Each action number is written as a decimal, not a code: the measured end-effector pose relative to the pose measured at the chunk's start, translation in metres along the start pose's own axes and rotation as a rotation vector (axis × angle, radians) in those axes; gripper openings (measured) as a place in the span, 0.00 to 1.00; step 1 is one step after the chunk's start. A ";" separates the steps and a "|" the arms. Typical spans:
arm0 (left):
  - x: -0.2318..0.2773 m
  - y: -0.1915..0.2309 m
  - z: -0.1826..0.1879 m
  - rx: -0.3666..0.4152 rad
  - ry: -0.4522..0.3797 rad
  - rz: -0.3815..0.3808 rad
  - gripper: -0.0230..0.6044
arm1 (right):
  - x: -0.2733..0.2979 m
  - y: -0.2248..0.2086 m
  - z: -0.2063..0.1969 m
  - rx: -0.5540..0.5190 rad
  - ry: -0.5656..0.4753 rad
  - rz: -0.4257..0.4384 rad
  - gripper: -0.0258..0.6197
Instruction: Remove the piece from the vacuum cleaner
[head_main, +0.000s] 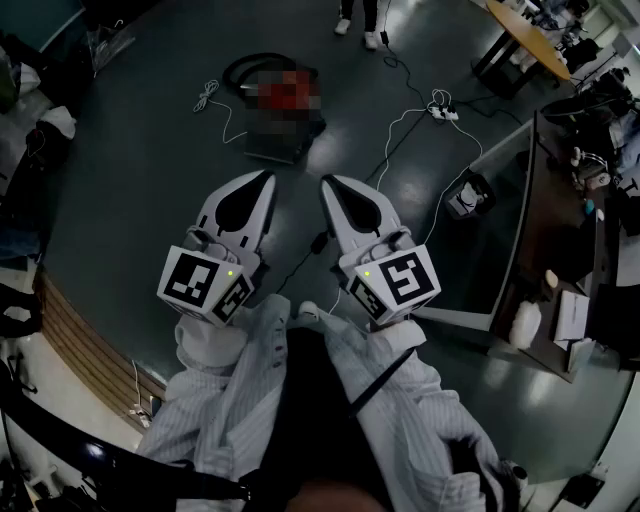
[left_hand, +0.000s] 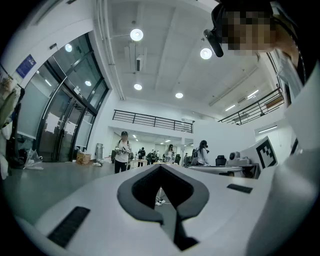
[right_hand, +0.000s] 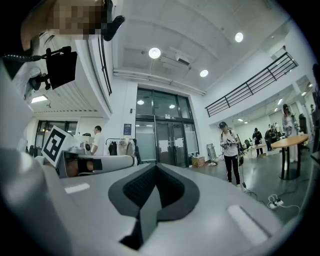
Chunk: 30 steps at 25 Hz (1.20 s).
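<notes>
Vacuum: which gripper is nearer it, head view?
Left, narrowly. The left gripper points almost straight at the vacuum, which lies on the floor ahead. The right gripper is alongside, offset to the vacuum's right. Both shut, empty, not touching it.

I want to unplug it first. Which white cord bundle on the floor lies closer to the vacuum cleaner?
The coiled white cord just left of the vacuum cleaner; the other, around the power strip, lies far off to its right.
</notes>
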<state>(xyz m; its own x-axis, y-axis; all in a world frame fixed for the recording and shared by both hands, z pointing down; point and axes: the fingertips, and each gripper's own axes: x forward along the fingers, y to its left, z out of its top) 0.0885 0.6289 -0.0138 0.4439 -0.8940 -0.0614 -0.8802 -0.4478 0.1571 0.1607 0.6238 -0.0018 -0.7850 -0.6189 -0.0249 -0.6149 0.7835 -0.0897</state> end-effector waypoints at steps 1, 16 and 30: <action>0.001 -0.001 0.000 0.007 0.006 -0.003 0.02 | 0.000 -0.001 0.000 -0.001 0.001 0.001 0.04; 0.006 -0.012 -0.010 0.028 0.027 0.005 0.02 | -0.011 -0.011 -0.005 0.021 -0.010 0.017 0.04; 0.057 0.067 -0.050 0.011 0.118 0.085 0.02 | 0.066 -0.070 -0.046 0.095 0.050 0.040 0.04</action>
<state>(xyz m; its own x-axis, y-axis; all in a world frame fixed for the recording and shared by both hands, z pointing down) 0.0636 0.5492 0.0426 0.3839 -0.9209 0.0682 -0.9169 -0.3714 0.1462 0.1479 0.5306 0.0491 -0.8129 -0.5821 0.0192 -0.5751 0.7972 -0.1838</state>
